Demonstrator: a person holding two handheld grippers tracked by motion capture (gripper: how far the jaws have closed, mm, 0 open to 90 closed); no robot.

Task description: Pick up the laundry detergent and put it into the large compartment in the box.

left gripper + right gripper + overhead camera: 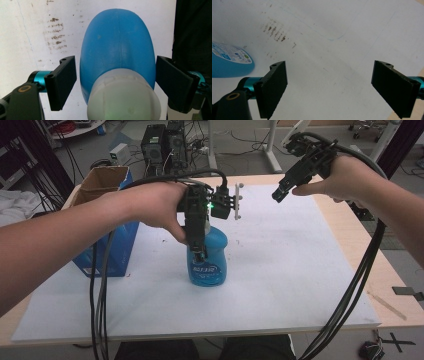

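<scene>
A blue plastic bottle with a pale grey-white cap [207, 260] stands upright on the white sheet [280, 270] that covers the wooden bench [350, 227], a little left of the middle of the high view. Its printed label faces the lower edge of that frame.

The left hand-held gripper [198, 251] comes down on the bottle from above, at the centre of the high view, with the person's left hand [155, 210] wrapped around its body and a green light glowing on it. In the left gripper view the bottle [117, 57] sits between the two black jaws, cap [123, 96] nearest the camera at the bottom centre. The jaws stand wide, one on each side of the bottle's body, each with a thin gap to the blue plastic, so they are not gripping it.

The right hand-held gripper [280, 195] is held in the air in the upper right of the high view, well apart from the bottle, tilted down toward the sheet. In the right gripper view its jaws are spread wide with nothing between them [329, 87]; a part of the bottle [229, 62] shows at the left edge.

An open blue cardboard box [112, 220] stands on the sheet at the left, near the bottle.
</scene>
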